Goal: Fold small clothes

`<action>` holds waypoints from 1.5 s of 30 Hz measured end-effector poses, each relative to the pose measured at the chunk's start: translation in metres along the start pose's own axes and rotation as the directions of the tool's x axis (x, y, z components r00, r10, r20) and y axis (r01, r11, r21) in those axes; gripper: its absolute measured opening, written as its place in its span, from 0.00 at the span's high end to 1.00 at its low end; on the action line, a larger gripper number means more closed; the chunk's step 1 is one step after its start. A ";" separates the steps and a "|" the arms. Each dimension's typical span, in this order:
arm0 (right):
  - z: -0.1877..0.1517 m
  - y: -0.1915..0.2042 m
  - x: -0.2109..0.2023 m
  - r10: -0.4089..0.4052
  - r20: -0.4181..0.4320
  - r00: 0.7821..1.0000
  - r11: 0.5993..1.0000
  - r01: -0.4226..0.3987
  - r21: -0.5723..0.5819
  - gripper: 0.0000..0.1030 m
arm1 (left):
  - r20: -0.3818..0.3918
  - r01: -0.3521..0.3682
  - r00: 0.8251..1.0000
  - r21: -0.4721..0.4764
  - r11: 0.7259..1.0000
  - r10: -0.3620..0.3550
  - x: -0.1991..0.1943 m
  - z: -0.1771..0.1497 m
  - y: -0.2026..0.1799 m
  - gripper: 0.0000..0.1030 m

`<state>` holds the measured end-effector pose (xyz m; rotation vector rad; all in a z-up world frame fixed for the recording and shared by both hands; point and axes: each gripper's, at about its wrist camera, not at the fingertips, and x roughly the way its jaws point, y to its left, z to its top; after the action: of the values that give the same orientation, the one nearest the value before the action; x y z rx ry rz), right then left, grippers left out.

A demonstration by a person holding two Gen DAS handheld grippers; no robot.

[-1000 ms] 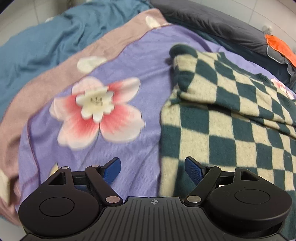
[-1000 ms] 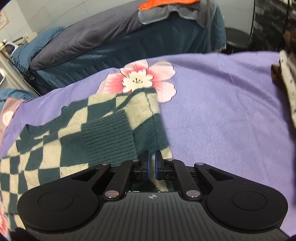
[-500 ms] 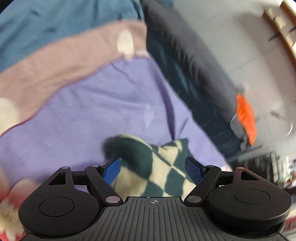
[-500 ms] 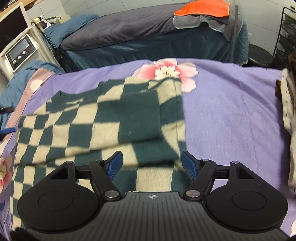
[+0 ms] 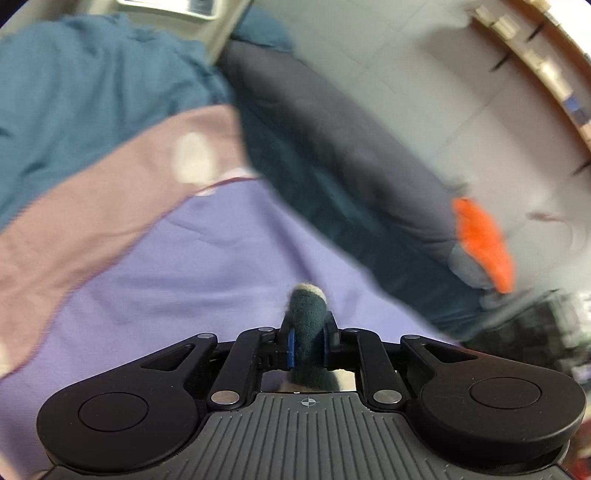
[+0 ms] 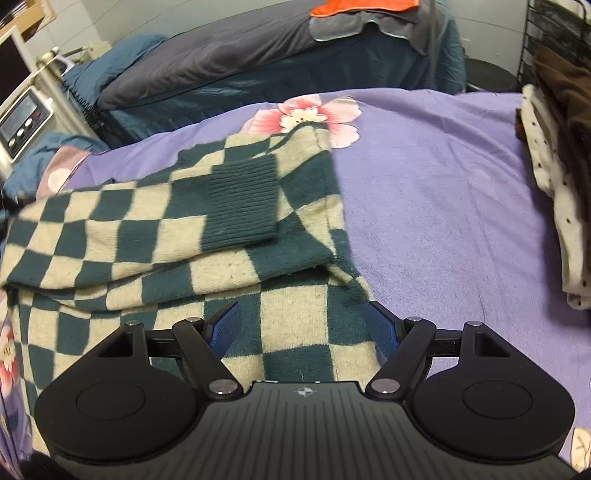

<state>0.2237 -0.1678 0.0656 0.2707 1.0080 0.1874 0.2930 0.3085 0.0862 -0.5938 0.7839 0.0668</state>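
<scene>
A green-and-cream checked sweater lies on the purple flowered blanket, one sleeve folded across the body with its dark ribbed cuff on top. My right gripper hovers over the sweater's near right part; its jaws are opening and grip nothing, the fabric lying beneath them. In the left wrist view my left gripper is closing, and its blue pads press on a dark green fold of the sweater that sticks up between them. The view is blurred.
A pile of folded clothes sits at the blanket's right edge. Behind is another bed with a grey cover and an orange cloth. A machine with buttons stands at the left, a black rack at the right.
My left gripper swung from beside the sweater to its edge and closed on a green fold. My right gripper let go of the sleeve cuff, opened wide and drew back a little.
</scene>
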 end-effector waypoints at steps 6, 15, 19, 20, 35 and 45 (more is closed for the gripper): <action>-0.001 0.006 -0.002 0.011 -0.008 1.000 1.000 -0.011 0.010 0.24 | -0.134 -0.245 0.955 0.153 0.957 0.266 0.036 -0.019 0.001 0.00; -0.009 0.005 -0.020 0.029 -0.002 1.000 0.998 -0.029 -0.060 0.22 | -0.005 -0.334 0.938 0.241 0.911 0.346 -0.048 -0.046 0.009 0.00; -0.024 -0.007 -0.033 0.027 -0.024 0.999 0.995 -0.029 -0.091 0.21 | -0.062 -0.257 0.955 0.317 0.913 0.290 -0.098 -0.094 0.012 0.00; -0.030 -0.010 -0.037 0.026 -0.031 0.999 0.994 -0.030 -0.104 0.21 | -0.070 -0.254 0.953 0.337 0.907 0.293 -0.111 -0.110 0.012 0.00; -0.121 -0.039 -0.074 0.032 -0.221 0.975 0.994 -0.054 -0.094 0.28 | -0.216 -0.161 0.944 0.354 0.921 0.248 -0.200 -0.278 -0.013 0.00; -0.131 -0.051 -0.073 0.027 -0.250 0.968 0.998 -0.041 -0.051 0.31 | -0.272 -0.198 0.922 0.277 0.940 0.275 -0.186 -0.282 0.006 0.00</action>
<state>0.0754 -0.2188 0.0428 0.2172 1.2458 0.2855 -0.0232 0.1941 0.0536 -0.2719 1.1486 0.1016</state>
